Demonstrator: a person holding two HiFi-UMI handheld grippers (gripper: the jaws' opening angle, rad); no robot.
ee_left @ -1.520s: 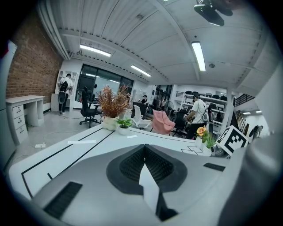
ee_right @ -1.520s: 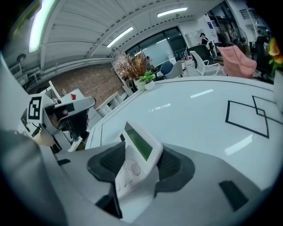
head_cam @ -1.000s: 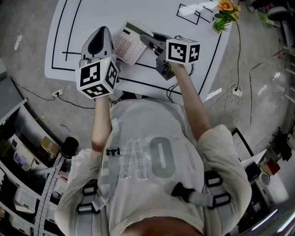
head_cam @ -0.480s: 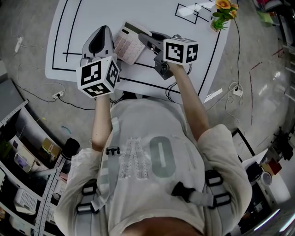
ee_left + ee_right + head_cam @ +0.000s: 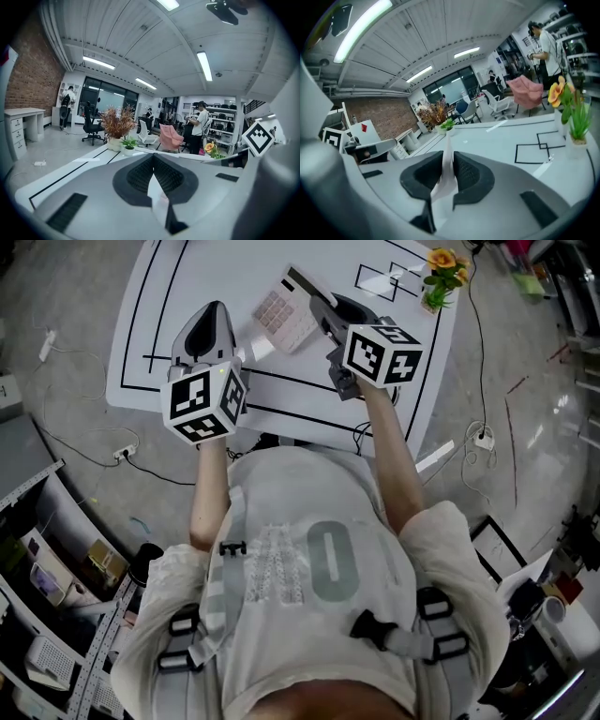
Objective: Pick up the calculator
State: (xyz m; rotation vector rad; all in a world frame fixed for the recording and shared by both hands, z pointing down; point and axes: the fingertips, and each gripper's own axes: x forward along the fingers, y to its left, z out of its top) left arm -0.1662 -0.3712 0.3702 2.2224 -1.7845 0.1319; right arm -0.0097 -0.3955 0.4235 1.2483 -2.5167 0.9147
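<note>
Near left, over the white table: left claw, pressed shut on nothing. Farther in, at centre: calculator, tilted, keys showing, pinched at its right side by right claw, clamped on it. At far right corner: small potted yellow flower.

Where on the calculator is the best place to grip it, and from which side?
Grip its thin side edge, coming in from the right with one jaw on each flat face. The calculator is a thin flat slab, so only its thickness fits between jaws. The right gripper is shut on that edge now: its own view shows the slab edge-on between the pads.
</note>
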